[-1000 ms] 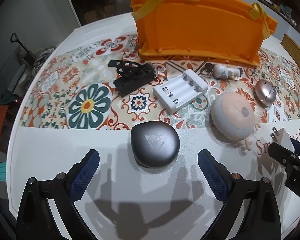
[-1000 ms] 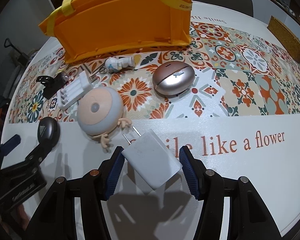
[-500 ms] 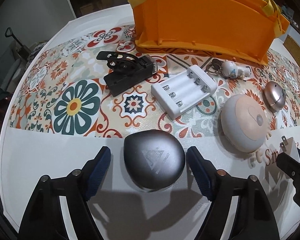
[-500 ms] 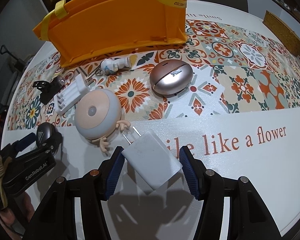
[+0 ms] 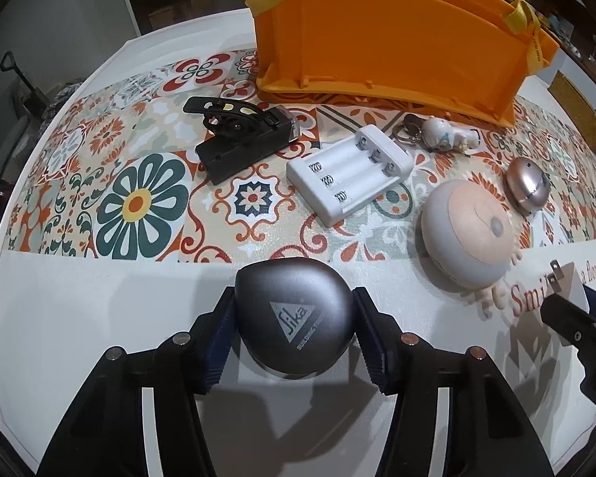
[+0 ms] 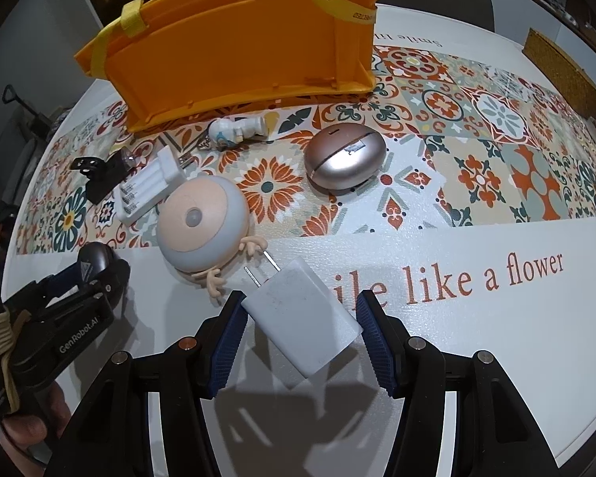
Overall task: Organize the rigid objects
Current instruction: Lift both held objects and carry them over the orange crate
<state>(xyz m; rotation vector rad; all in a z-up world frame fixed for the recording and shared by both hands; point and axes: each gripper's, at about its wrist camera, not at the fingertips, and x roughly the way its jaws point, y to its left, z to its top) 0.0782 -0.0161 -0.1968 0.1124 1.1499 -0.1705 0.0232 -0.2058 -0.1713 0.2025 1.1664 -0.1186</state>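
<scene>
The grey pebble-shaped case point(image 5: 294, 318) lies on the white near strip of the bench point(image 5: 99, 318), and the left claw point(image 5: 294, 324) has clamped its blue pads on the case's two sides, low and square, probably so the smooth shell cannot squirt out on the lift. To its right, the right claw point(image 6: 300, 324) grips the white wall charger point(image 6: 304, 318) across its corners, prongs pointing away toward the far side. Both holds look ready for a carry to the orange crate point(image 5: 397, 35) standing at the far edge of the patterned cloth. Between claws and crate lie the round peach-faced lamp point(image 6: 200, 226), the white battery charger point(image 5: 349, 173), a black clip point(image 5: 238, 135), a small figurine keychain point(image 6: 238, 129) and a rose-gold oval case point(image 6: 343, 161). The crate's near wall is tall, so each load must likely rise well over it.
</scene>
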